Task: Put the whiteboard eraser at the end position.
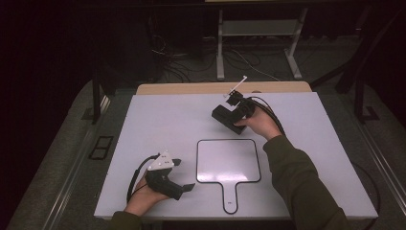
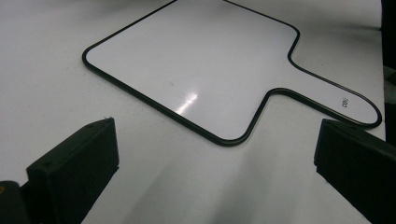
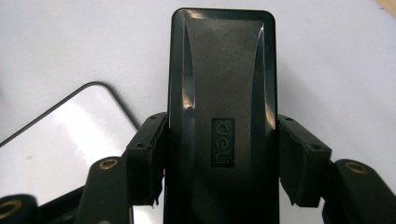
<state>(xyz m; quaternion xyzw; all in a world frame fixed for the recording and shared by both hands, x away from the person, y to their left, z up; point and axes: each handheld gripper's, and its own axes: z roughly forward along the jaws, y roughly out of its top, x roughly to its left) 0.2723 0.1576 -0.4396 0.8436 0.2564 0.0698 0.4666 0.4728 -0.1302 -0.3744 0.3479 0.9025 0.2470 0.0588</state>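
A small white board [image 1: 229, 160] with a black rim and a short handle lies flat on the white table [image 1: 158, 124], handle toward the near edge. Beyond its far right corner my right gripper [image 1: 229, 120] is shut on a black eraser [image 1: 224, 116], held a little above the table. In the right gripper view the eraser [image 3: 222, 70] sits lengthwise between the pads of the right gripper [image 3: 222, 158], with a corner of the board [image 3: 60, 140] at lower left. My left gripper [image 1: 183, 175] rests near the front left, open and empty, and in its own view the left gripper [image 2: 217, 140] faces the board [image 2: 196, 60].
A wooden strip [image 1: 191, 88] runs along the table's far edge. Behind it, a metal stand [image 1: 220, 52] and loose cables lie on the dark floor. The table's near edge is close behind the left hand.
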